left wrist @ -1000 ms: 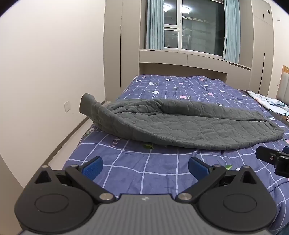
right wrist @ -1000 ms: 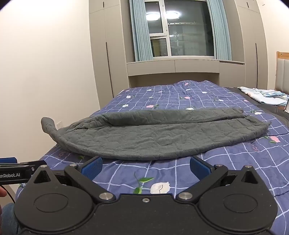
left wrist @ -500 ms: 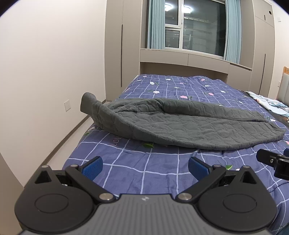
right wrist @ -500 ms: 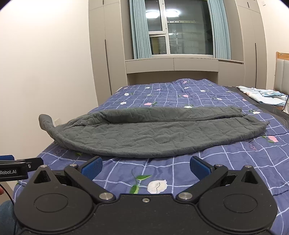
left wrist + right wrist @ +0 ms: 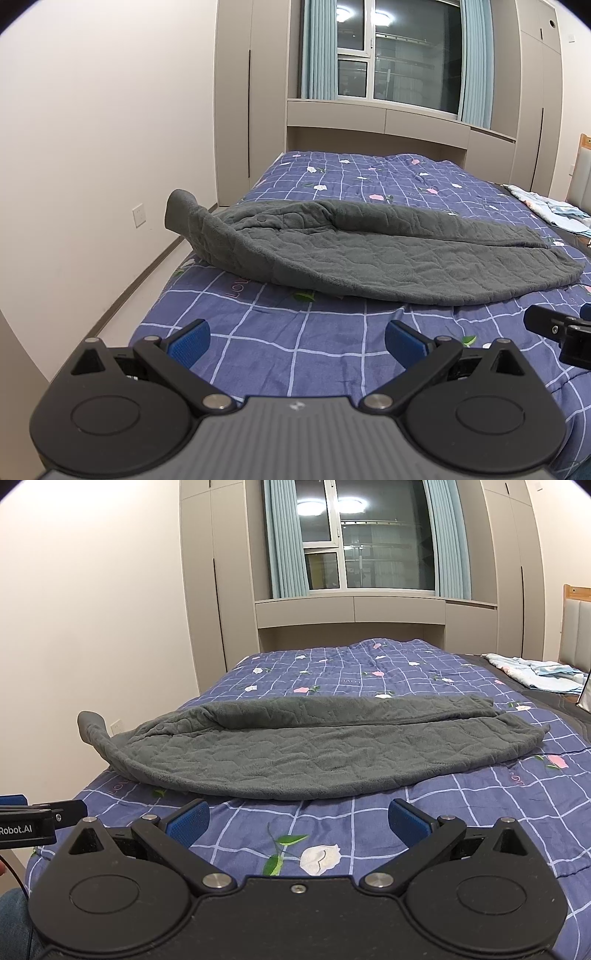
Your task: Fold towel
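Purple checked bedding with small flower prints covers the bed (image 5: 295,343) that fills the lower half of both views, with pale wardrobes and a dark window (image 5: 369,542) with blue curtains at the top centre. Across the middle of the frame lies the grey towel (image 5: 369,258), a long quilted strip whose long axis runs left to right, crosswise to both cameras. Its far edge is folded over toward the near side, leaving a raised roll along the top and a seam line down the length. The left end curls upward off the bed's left edge into a small upright tip (image 5: 90,720); the right end tapers to a rounded point near the right side of the frame. The near edge bows toward the cameras in a shallow curve.

Low in the left wrist view, the left gripper (image 5: 297,338) hangs over bare bedding with its blue pads spread wide, holding nothing. The right gripper (image 5: 298,819) does likewise in its own view, jaws wide apart, just short of the towel's near edge. A light patterned cloth (image 5: 532,670) lies at the far right.
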Demonstrator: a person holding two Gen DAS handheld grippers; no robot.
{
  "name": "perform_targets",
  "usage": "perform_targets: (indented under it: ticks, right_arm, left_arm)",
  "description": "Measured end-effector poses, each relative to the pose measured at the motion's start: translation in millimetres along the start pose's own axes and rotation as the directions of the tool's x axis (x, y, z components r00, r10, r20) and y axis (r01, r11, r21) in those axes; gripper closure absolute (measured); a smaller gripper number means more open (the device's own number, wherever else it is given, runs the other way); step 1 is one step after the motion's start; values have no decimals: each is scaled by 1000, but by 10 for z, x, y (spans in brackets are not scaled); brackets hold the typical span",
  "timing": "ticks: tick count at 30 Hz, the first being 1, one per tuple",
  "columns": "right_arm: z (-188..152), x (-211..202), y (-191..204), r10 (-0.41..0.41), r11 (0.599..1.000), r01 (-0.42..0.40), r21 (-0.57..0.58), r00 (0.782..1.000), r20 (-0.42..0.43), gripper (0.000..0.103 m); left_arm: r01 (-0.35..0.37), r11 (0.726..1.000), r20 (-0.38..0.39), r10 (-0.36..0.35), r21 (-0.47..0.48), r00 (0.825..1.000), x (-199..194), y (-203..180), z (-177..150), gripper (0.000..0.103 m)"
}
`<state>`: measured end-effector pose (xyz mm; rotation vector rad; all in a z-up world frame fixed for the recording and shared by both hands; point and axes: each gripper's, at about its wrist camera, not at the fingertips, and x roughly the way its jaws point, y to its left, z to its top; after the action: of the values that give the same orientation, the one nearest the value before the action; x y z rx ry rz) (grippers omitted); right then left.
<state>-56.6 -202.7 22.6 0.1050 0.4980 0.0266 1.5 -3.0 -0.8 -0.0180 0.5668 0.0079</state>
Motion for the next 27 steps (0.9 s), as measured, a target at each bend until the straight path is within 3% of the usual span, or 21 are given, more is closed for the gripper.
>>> perform_targets:
  ticks: [27]
  right_arm:
    - [-25, 12, 4, 0, 1000, 0, -1, 1000, -7, 0]
  left_arm:
    - [0, 1000, -1, 0, -1, 1000, 3, 10, 1, 1]
